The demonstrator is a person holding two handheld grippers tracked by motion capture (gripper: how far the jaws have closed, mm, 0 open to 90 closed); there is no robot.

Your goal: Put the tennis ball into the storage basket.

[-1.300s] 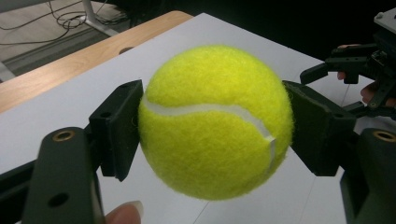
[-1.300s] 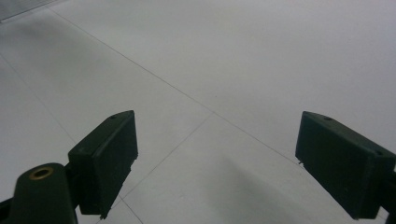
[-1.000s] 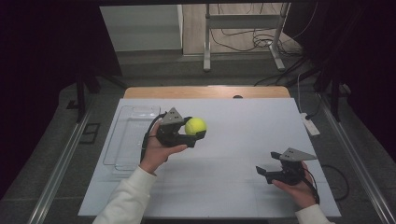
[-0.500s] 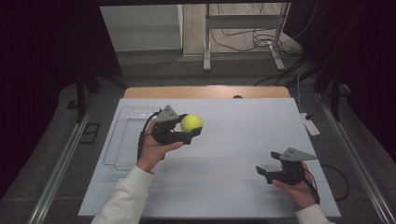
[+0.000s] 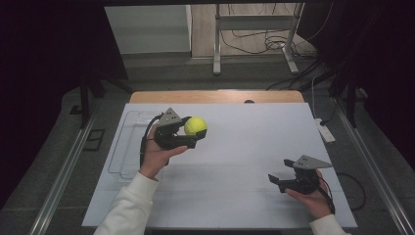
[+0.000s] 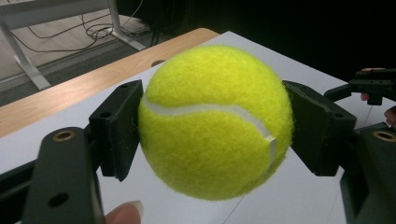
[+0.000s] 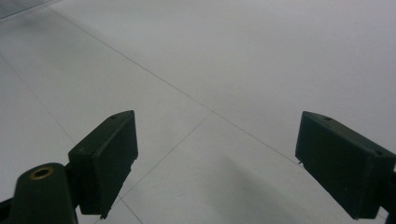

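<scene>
A yellow tennis ball (image 5: 195,126) hangs above the white table (image 5: 244,147), left of centre, with my left gripper (image 5: 195,132) shut on it. In the left gripper view the ball (image 6: 215,121) sits squeezed between both black pads (image 6: 119,126), clear of the table top. My right gripper (image 5: 280,175) rests low over the table's near right part, held in a hand, its jaws spread wide. In the right gripper view its jaws (image 7: 219,163) stand open with only bare table between them.
A clear plastic tray (image 5: 122,147) lies on the table's left side, just beside the left hand. A wooden strip (image 5: 215,96) runs along the far edge. Table legs and cables (image 5: 254,44) sit on the floor beyond.
My left gripper has drifted slightly left and away with the ball still in it. The right gripper has kept still.
</scene>
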